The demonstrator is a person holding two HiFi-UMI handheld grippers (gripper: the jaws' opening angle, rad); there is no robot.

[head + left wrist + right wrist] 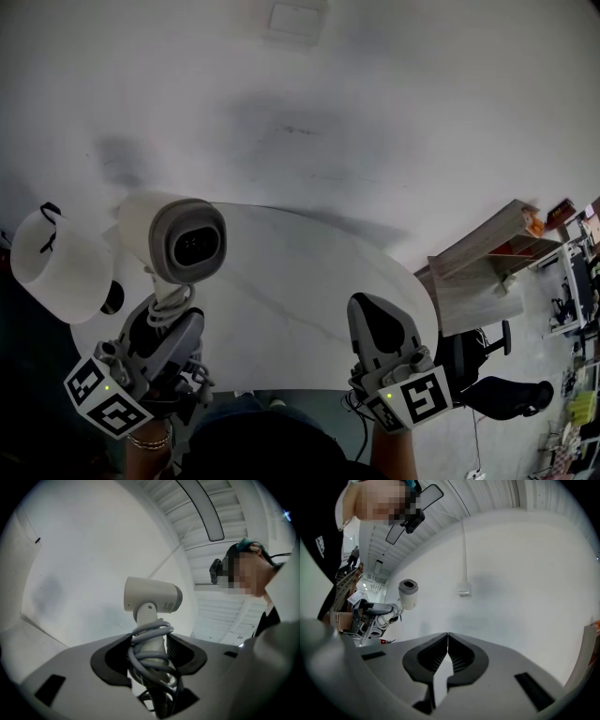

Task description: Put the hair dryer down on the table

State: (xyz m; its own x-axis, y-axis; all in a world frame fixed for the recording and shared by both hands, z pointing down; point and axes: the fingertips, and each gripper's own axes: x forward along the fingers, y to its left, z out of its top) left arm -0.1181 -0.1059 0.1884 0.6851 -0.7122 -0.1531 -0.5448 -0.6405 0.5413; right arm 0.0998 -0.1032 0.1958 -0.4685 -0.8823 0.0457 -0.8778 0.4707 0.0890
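Observation:
A white hair dryer (178, 239) with a grey rear grille stands upright above the left part of the white marble table (309, 309). My left gripper (167, 323) is shut on its handle, which has a grey cord (150, 646) coiled round it. In the left gripper view the hair dryer (152, 597) rises from between the jaws against the wall. My right gripper (373, 328) is over the table's right front, shut and empty, its tips touching in its own view (448, 634). That view also shows the hair dryer (408, 592) at the left.
A white rounded object with a black strap (56, 262) sits left of the table. A wooden shelf unit (487, 267) and a black office chair (502, 380) stand to the right. A switch plate (298, 19) is on the white wall behind.

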